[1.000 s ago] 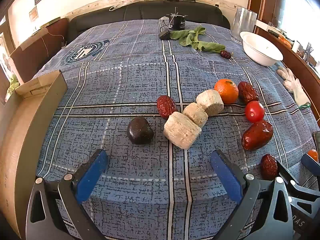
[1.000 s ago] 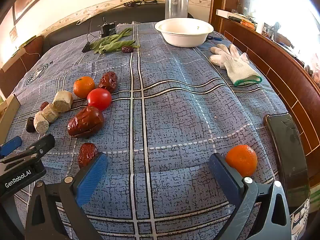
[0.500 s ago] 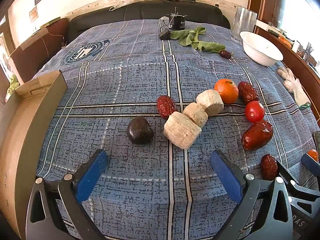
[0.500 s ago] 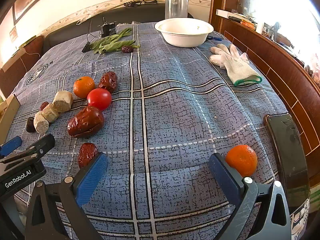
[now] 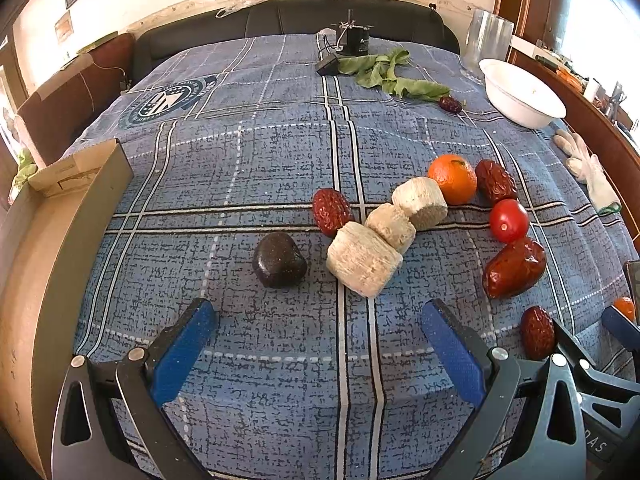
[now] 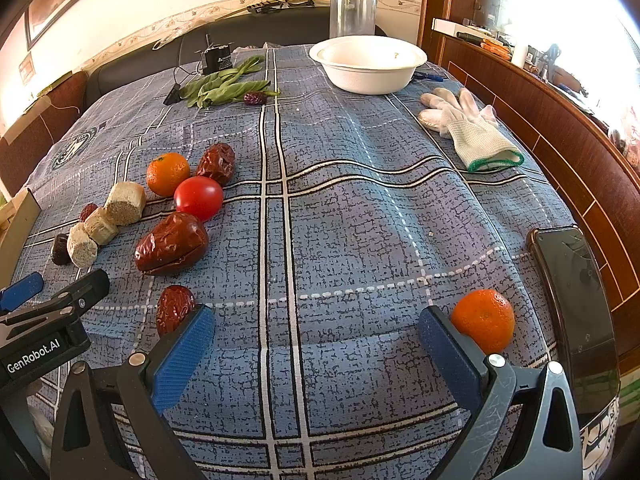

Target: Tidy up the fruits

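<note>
A blue plaid tablecloth [image 6: 360, 208] covered the table, with a white glove [image 6: 470, 130] at right, a dark phone [image 6: 576, 300] at lower right, a clear glass cylinder [image 6: 353, 14] at top centre, green leaves [image 6: 224, 88] at upper left, and a cardboard box [image 5: 44, 240] at left.

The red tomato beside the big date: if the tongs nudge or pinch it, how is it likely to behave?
The tomato looks round and glossy, so a nudge would probably send it rolling on the tablecloth, perhaps into the large date beside it. Its smooth skin may slip between the pads. It likely bruises or splits under a hard squeeze, so a gentle pinch seems wiser.
</note>
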Motion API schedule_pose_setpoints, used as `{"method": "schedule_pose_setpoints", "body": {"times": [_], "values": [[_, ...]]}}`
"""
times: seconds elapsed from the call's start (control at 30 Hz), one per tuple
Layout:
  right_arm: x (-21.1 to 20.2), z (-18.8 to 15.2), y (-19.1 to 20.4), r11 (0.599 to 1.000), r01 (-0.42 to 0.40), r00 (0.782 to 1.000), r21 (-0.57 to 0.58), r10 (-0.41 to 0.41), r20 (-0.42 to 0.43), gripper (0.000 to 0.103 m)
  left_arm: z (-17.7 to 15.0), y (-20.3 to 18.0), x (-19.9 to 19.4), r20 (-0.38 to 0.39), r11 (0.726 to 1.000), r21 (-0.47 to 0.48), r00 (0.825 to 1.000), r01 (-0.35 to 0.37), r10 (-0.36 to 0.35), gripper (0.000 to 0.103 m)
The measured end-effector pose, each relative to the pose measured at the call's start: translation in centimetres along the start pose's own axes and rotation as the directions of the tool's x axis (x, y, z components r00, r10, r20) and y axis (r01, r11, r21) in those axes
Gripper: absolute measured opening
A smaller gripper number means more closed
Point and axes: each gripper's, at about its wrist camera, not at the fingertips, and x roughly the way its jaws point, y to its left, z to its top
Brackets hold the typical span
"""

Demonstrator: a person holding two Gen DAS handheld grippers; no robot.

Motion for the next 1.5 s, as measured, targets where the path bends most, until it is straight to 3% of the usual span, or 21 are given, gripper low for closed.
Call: {"method": "schedule_pose_setpoints", "body": {"times": [0.6,1.1,1.3,1.4,1.5], "values": [[-0.8,1.5,-0.8,1.0,-0.003,1.0,0.001,0.003,-0.003,0.103,-0.3,-0.2,-0.4,0.006,1.0,-0.002,1.0,-0.005,0.005,0.103],[-1.3,2.3,-1.1,1.0,0.013,1.0,0.015,-0.013,-0.01,0.103,-0.4,0.1,-0.5,-0.038,0.997,0.063,0.998,0.046,-0.044,0.103],[-1.2,2.4,-1.0,1.0,0.01,1.0,0.017,-0.01,-0.013,0.103,-1.1,0.1,-1.1,-0.041,0.998,0.048,0.998,0.043,-0.041,0.103],[-1.2,2.5,-1.0,1.0,0.009,1.0,0.019,-0.009,-0.017,0.103,-2.1,0.7,-2.7,-0.016,0.997,0.011,0.997,0.072,-0.072,0.099],[-1.1,2.8,-1.2,1.0,-0.013,0.998,0.009,0.014,-0.061,0.103,-3.0,1.6,-6.1,0.086,0.999,-0.01,0.995,0.051,-0.05,0.098]]}}
